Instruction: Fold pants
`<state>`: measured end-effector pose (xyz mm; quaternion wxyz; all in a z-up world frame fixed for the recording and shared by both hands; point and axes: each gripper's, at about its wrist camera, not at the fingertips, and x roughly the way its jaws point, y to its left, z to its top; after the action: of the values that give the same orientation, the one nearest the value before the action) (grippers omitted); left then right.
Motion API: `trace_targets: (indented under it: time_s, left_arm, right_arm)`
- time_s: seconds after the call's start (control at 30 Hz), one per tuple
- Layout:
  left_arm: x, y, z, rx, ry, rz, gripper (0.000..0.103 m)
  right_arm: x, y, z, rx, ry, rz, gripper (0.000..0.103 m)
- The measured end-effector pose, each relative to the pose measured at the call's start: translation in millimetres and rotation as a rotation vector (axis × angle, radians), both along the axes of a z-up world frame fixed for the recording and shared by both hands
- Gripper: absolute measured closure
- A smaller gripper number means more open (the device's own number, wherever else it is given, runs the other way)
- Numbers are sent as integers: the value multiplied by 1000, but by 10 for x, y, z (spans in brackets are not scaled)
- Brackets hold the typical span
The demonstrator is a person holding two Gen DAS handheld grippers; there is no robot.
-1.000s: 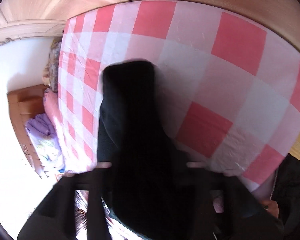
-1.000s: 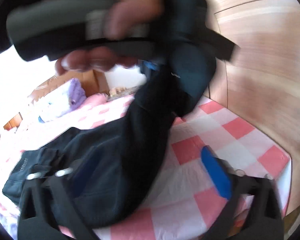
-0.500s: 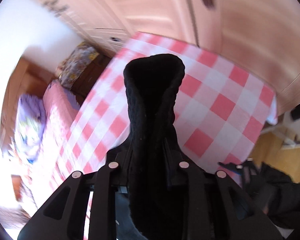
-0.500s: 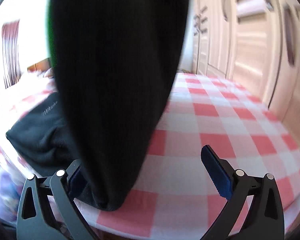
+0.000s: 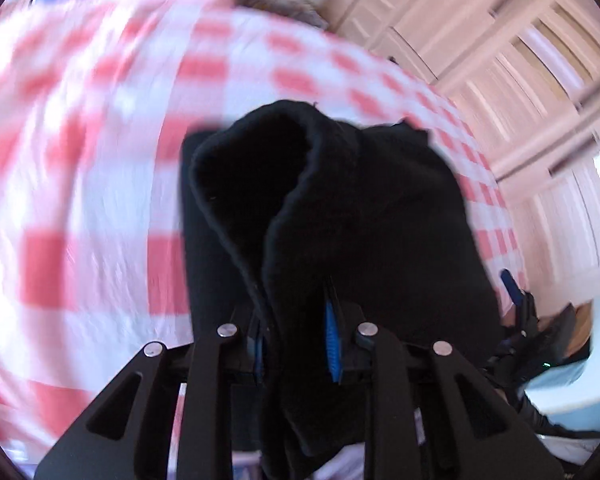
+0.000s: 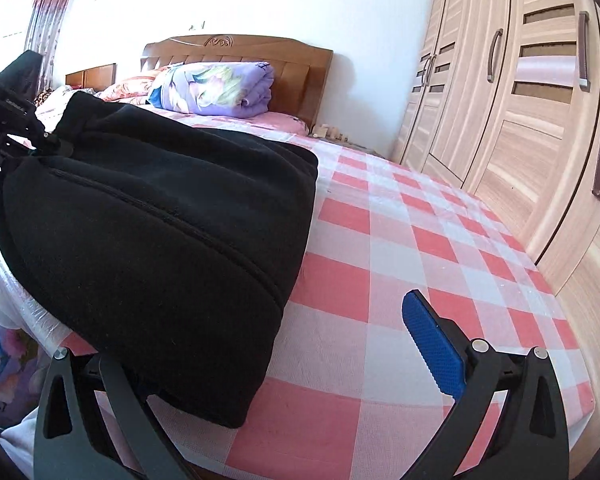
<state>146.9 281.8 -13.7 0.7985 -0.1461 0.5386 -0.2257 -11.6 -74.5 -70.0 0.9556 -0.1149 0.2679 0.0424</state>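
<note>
Black fleece pants (image 6: 160, 240) lie folded over on the pink checked bed (image 6: 420, 248). My left gripper (image 5: 296, 344) is shut on the pants' edge (image 5: 300, 208), with cloth bunched between its blue pads. It also shows in the right wrist view (image 6: 16, 120) at the pants' far left end. My right gripper (image 6: 256, 344) is open at the near bed edge; the pants' folded end lies over its left finger, and its right pad (image 6: 432, 344) is bare. The right gripper shows in the left wrist view (image 5: 520, 312) at the right.
A wooden wardrobe (image 6: 540, 120) runs along the bed's right side. A folded purple quilt (image 6: 216, 88) sits by the wooden headboard (image 6: 300, 68). The checked sheet right of the pants is bare.
The left gripper has carried the held pants end down and over, so the pants now lie folded on the bed instead of hanging. The right gripper stayed open.
</note>
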Motion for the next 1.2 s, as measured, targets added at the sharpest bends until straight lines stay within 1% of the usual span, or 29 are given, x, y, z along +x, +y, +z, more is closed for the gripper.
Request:
trace_targets:
  time_s: [0.03, 0.07, 0.1, 0.13, 0.27, 0.4, 0.47, 0.57, 0.6, 0.63, 0.67, 0.7, 0.73, 0.77, 0.8, 0.83, 0.87, 0.9, 0.93, 0.97, 1.0, 1.03, 1.07, 1.13, 1.2]
  left_arm:
    - [-39, 141, -86, -130, -25, 39, 78]
    - [-70, 237, -104, -215, -33, 62, 78]
    - [-110, 294, -91, -263, -53, 79, 78]
    - [-152, 300, -77, -275, -79, 88, 78]
    - [-187, 246, -30, -232, -110, 104, 80]
    - [-221, 89, 181, -143, -153, 84, 83]
    - [-265, 29, 328, -98, -174, 79, 83]
    - [-285, 72, 313, -54, -183, 80, 84]
    - [-275, 84, 289, -41, -174, 81, 84]
    - [-251, 125, 211, -42, -148, 93, 84]
    - [-219, 184, 98, -55, -121, 106, 81]
    - [-203, 235, -7, -56, -100, 114, 69]
    - [-202, 278, -69, -68, -91, 125, 65]
    - [-227, 324, -90, -95, -92, 133, 58]
    - [-268, 355, -73, -110, -98, 144, 45]
    - [-335, 390, -29, -83, -115, 177, 37]
    - [-410, 435, 37, -11, -138, 244, 24]
    - [-484, 476, 99, 50, -162, 306, 19]
    - [-582, 528, 178, 99, -189, 374, 19]
    - [-686, 548, 259, 110, -215, 410, 19]
    - [-778, 532, 341, 93, -244, 407, 19]
    - [-866, 453, 427, 68, -274, 368, 19]
    - [-930, 343, 493, 60, -295, 323, 19]
    - [-1024, 38, 610, 72, -347, 223, 19]
    - [-1014, -278, 664, 90, -378, 130, 16]
  right_arm:
    - [-11, 8, 3, 1, 1, -3, 5]
    - [-21, 9, 7, 0, 0, -6, 5]
    - [-42, 8, 16, -1, -1, -10, 5]
    - [-32, 14, 17, 0, -1, -12, 5]
    - [35, 8, 13, 7, 13, -20, 5]
    - [22, 25, 28, 10, 5, -2, 5]
    - [-11, 38, 46, 15, 0, 27, 5]
    - [-50, 14, 45, 46, 21, 76, 5]
    - [-67, 0, 48, 60, 30, 90, 5]
    - [-96, -26, 60, 76, 37, 109, 5]
    - [-143, -54, 81, 91, 36, 132, 5]
    - [-196, -71, 102, 105, 30, 154, 5]
    - [-264, -103, 139, 124, 15, 182, 5]
    - [-328, -137, 178, 144, -3, 200, 5]
    - [-381, -158, 214, 168, -19, 217, 5]
    - [-437, -199, 269, 209, -45, 236, 4]
    - [-463, -229, 321, 245, -66, 244, 4]
    - [-459, -244, 369, 271, -80, 240, 4]
    - [-412, -234, 411, 280, -81, 225, 4]
    - [-339, -206, 442, 279, -71, 213, 4]
    - [-274, -177, 463, 276, -66, 203, 4]
    - [-189, -128, 485, 267, -64, 184, 4]
    - [-110, -76, 490, 256, -55, 165, 4]
    - [25, 16, 463, 231, -20, 137, 4]
    - [104, 82, 401, 203, 12, 118, 4]
